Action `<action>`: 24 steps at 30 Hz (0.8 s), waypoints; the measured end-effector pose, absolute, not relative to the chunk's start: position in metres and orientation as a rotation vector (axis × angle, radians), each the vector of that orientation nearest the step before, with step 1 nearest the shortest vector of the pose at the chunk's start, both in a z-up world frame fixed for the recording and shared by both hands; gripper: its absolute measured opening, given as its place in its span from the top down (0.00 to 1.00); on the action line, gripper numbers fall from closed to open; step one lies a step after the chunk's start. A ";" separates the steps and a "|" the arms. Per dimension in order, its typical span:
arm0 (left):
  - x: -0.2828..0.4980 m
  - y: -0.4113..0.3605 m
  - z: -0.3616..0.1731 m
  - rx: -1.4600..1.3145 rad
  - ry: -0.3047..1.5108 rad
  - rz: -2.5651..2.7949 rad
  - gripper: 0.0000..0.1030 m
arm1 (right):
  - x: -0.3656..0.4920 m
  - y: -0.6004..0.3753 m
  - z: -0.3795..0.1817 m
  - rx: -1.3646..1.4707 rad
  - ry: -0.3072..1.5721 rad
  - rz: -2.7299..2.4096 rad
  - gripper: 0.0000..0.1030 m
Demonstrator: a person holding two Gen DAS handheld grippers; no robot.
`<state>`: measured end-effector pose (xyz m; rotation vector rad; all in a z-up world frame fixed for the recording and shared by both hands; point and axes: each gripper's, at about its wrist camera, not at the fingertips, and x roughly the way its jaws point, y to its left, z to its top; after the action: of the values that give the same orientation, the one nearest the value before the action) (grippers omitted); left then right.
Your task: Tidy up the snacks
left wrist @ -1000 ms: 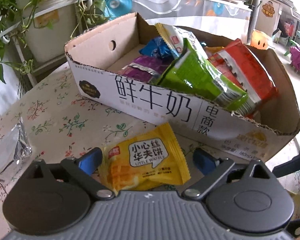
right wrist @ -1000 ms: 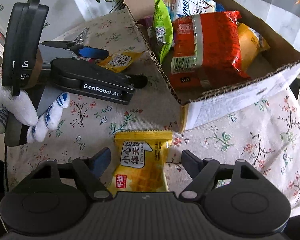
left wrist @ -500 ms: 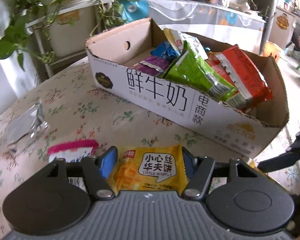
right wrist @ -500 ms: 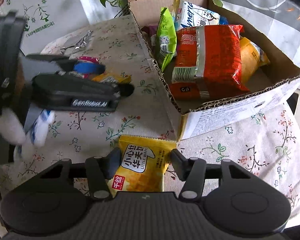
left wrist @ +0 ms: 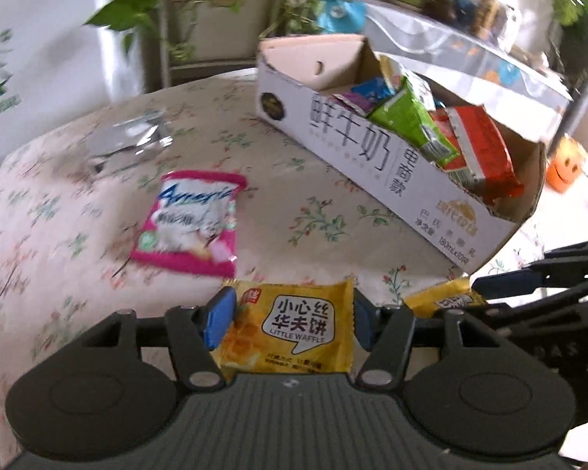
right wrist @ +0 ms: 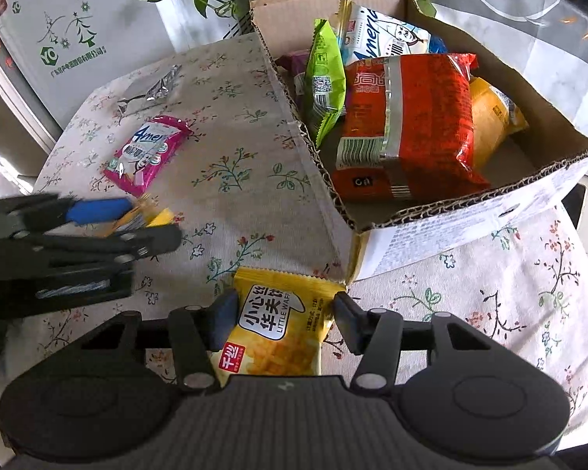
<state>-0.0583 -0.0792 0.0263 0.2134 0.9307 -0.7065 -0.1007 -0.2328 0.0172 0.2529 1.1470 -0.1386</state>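
Near the tabletop's front edge, beside the milk carton box [right wrist: 466,211]: left gripper [left wrist: 290,313] and right gripper [right wrist: 282,313] each clamped on a Little Waffle packet, box just ahead of the right one.

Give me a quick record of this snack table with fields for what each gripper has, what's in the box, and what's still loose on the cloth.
left gripper: shut on a yellow waffle packet
right gripper: shut on a second yellow waffle packet
cardboard box: open top; holds red bag, green bag, white cracker pack, a yellow bag
loose on tablecloth: pink cracker pack, silver wrapper
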 end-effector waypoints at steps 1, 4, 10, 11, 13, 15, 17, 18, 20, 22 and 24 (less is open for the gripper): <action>-0.060 -0.076 0.028 0.207 0.940 -0.681 0.33 | -0.100 -0.232 0.017 0.255 1.148 -0.140 0.41; -0.062 -0.061 0.032 0.131 0.977 -0.624 0.26 | -0.100 -0.231 0.018 0.259 1.152 -0.142 0.41; -0.076 -0.048 0.031 0.094 1.029 -0.512 0.17 | -0.098 -0.233 0.018 0.280 1.156 -0.127 0.42; -0.077 -0.047 0.032 0.076 1.039 -0.494 0.17 | -0.099 -0.233 0.018 0.282 1.156 -0.123 0.42; -0.080 -0.042 0.035 0.008 1.053 -0.482 0.17 | -0.099 -0.233 0.019 0.291 1.157 -0.114 0.43; -0.081 -0.040 0.036 -0.054 1.078 -0.468 0.17 | -0.099 -0.233 0.020 0.301 1.156 -0.111 0.43; -0.081 -0.040 0.038 -0.102 1.105 -0.452 0.17 | -0.100 -0.234 0.021 0.304 1.156 -0.115 0.43; -0.080 -0.040 0.039 -0.122 1.116 -0.439 0.16 | -0.100 -0.234 0.021 0.308 1.155 -0.116 0.43; -0.077 -0.040 0.039 -0.173 1.142 -0.384 0.15 | -0.100 -0.235 0.022 0.311 1.153 -0.116 0.43; -0.071 -0.042 0.037 -0.210 1.163 -0.327 0.14 | -0.099 -0.235 0.023 0.313 1.153 -0.114 0.44; -0.065 -0.047 0.035 -0.223 1.181 -0.257 0.13 | -0.098 -0.236 0.023 0.324 1.154 -0.113 0.46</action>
<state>-0.0652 -0.0469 0.0347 -0.2230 1.1806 -0.2573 -0.0983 -0.2361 0.0226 0.3242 1.1539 -0.1133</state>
